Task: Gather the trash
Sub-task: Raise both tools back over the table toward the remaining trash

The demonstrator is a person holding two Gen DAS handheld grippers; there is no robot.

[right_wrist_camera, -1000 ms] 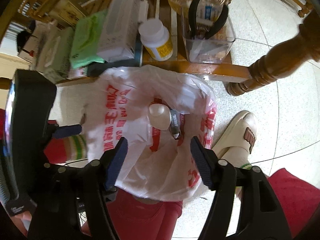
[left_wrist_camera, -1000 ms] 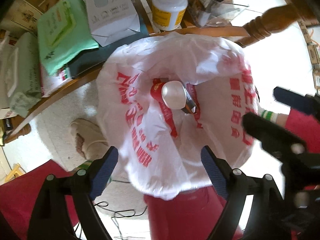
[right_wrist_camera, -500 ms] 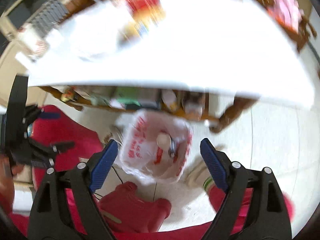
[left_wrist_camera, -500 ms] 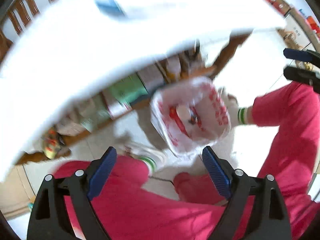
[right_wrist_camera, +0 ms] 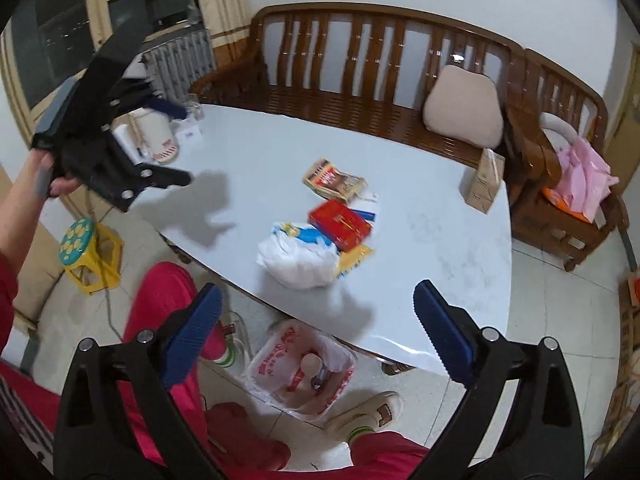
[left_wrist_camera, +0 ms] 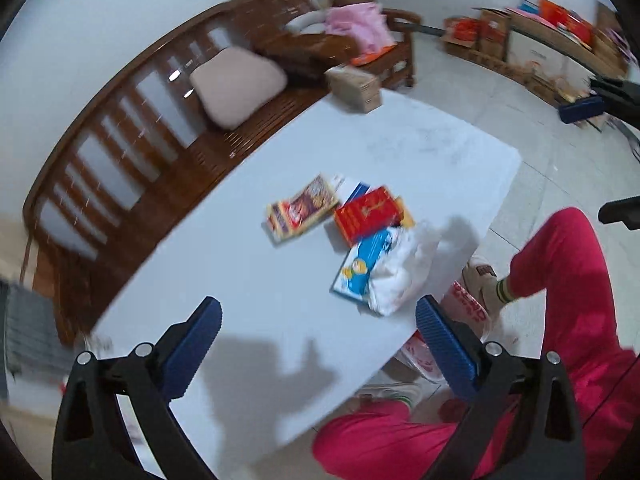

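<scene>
Some trash is already held in the bag (right_wrist_camera: 300, 368) under the table (right_wrist_camera: 440, 240); boxes (right_wrist_camera: 340, 224) and a wad (right_wrist_camera: 296, 260) are left on top. Both grippers (left_wrist_camera: 316, 344) (right_wrist_camera: 316, 336) are spread, empty.

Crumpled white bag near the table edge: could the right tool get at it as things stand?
Probably yes. The right tool is open and empty, above the table edge, with the crumpled white bag ahead, nothing between. It overlaps the blue packet, so that may drag.
</scene>
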